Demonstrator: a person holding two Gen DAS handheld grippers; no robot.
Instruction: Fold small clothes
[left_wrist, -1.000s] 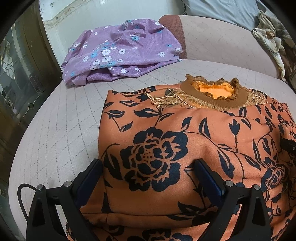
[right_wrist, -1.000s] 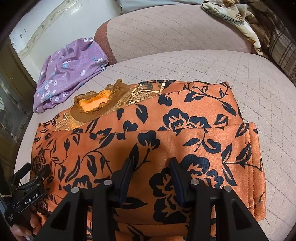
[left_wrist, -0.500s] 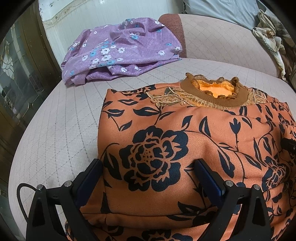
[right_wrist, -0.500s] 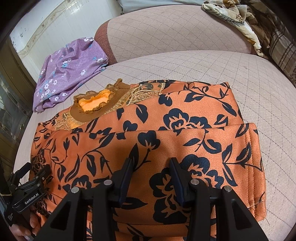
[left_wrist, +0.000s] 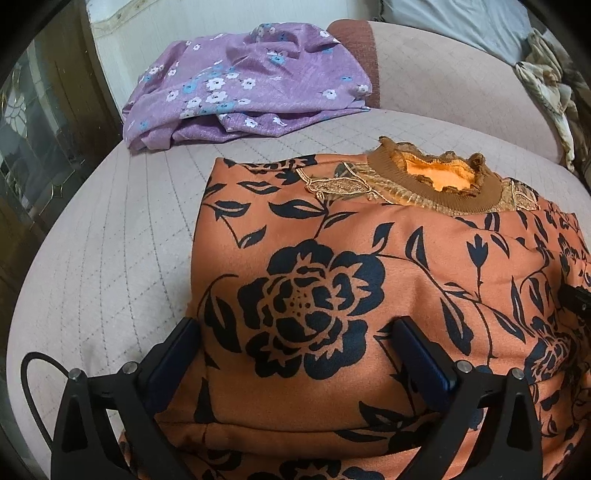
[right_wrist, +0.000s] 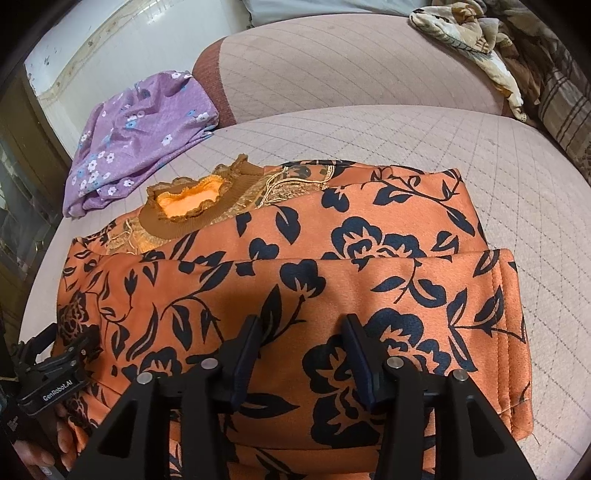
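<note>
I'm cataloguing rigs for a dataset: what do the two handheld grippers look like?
Both the left gripper and right gripper have matte black angular frames, silver screws and dark blue finger pads. A black cable loops beside the left one, which bears white "GenRobot.AI" lettering.

White lettering "GenRobot.AI" stands on the left tool (right_wrist: 55, 373) body's black plate.

Both wrist views close, low, facing sofa back; share orange top (left_wrist: 332, 280) (right_wrist: 295, 280).

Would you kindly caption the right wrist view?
Open right gripper over a folded orange floral top on a quilted cushion.
</note>
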